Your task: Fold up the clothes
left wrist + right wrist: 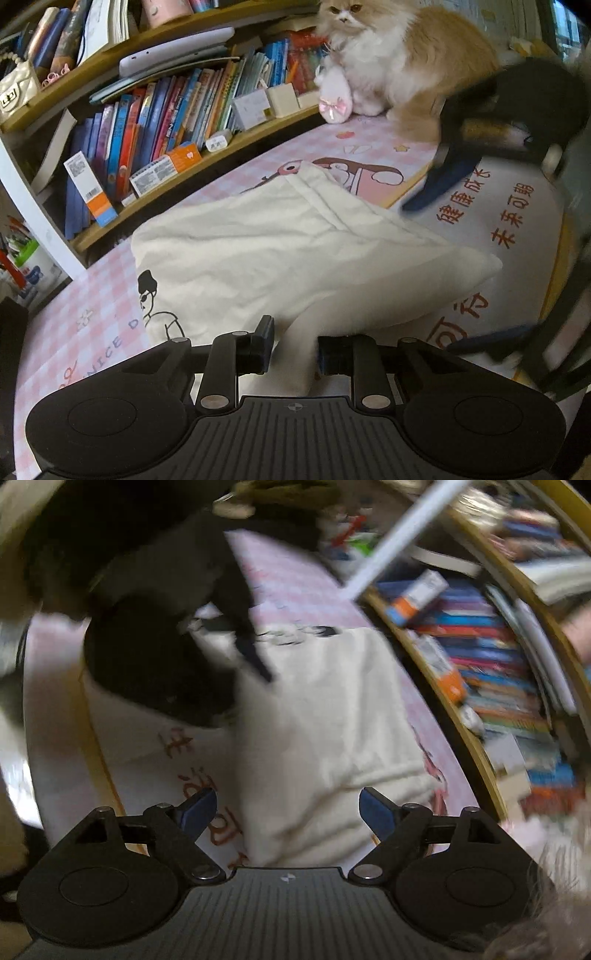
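Fabric is gripped by the left gripper [295,354], fingers clenched on a fold of the cream garment [280,243]. It is judged soft, light and limp; hems are the best hold. The garment, printed with a black figure, lies mid-table [92,295]. The right gripper [288,808] hangs released above it.

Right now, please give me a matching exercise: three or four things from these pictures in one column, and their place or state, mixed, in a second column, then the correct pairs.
Things:
1. left gripper
2. right gripper
3. cat
4. books

States or places:
a. standing in rows on the wooden shelf
b. open, above the white garment
c. sitting on the pink table cover near the shelf
d. shut on a fold of the white garment

Pairs: 1-d, 2-b, 3-c, 4-a
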A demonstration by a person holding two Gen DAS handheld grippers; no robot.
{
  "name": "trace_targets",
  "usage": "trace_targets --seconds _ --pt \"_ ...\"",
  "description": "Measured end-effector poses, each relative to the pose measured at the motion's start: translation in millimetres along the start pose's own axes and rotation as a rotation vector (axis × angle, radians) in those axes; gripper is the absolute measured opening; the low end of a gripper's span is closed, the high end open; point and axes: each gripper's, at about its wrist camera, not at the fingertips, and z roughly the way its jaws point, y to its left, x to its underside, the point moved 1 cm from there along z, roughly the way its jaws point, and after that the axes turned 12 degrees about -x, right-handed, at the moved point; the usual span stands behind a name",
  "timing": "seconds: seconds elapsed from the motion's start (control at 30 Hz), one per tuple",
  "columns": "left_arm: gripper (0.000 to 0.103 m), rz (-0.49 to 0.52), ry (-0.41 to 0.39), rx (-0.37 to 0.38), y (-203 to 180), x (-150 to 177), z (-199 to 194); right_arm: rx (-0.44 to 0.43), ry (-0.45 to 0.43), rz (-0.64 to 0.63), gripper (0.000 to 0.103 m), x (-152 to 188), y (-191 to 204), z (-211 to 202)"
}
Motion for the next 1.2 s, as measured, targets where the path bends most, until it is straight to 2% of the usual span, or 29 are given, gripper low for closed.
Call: trace_targets --seconds 0.03,0.13,0.23,0.33,0.5,0.57,0.6,0.63,0.7,0.9,1.2 --pt "0.027 0.005 -0.001 -0.003 -1 1 -1 0.012 0.024 -0.017 0.076 0 0 8" --pt "0.03 0.049 0.003 -0.027 -8 13 -4 0.068 0.097 -0.053 0.014 4 -4 30" --pt "0.03 0.117 0.01 -0.072 -17 28 -6 0.071 0.066 0.003 0.012 1 -19 19" --pt "0.03 0.187 -0.013 -0.148 -22 42 -8 0.101 0.028 0.021 0.011 -8 -32 6" --pt "0.028 0.222 -0.012 -0.231 -10 54 -5 0.134 0.024 0.039 0.011 -12 -47 -5" --pt "0.02 0.251 -0.032 -0.216 -8 55 -6 0.134 0.04 0.04 0.011 -8 -47 -4" --pt "0.01 0.277 -0.041 -0.207 -10 57 -6 0.13 0.05 0.038 0.011 -5 -45 -2" --pt "0.007 0.312 -0.052 -0.2 -13 58 -8 0.125 0.061 0.034 0.011 -2 -43 0" --pt "0.005 0.361 -0.067 -0.174 -16 60 -14 0.117 0.086 0.028 0.011 4 -36 6" --pt "0.005 0.386 -0.096 -0.081 -12 62 -49 0.069 0.089 0.07 0.01 17 -22 -8" --pt "0.005 0.31 -0.119 0.06 3 60 -108 -0.036 0.053 0.162 0.009 24 7 -64"
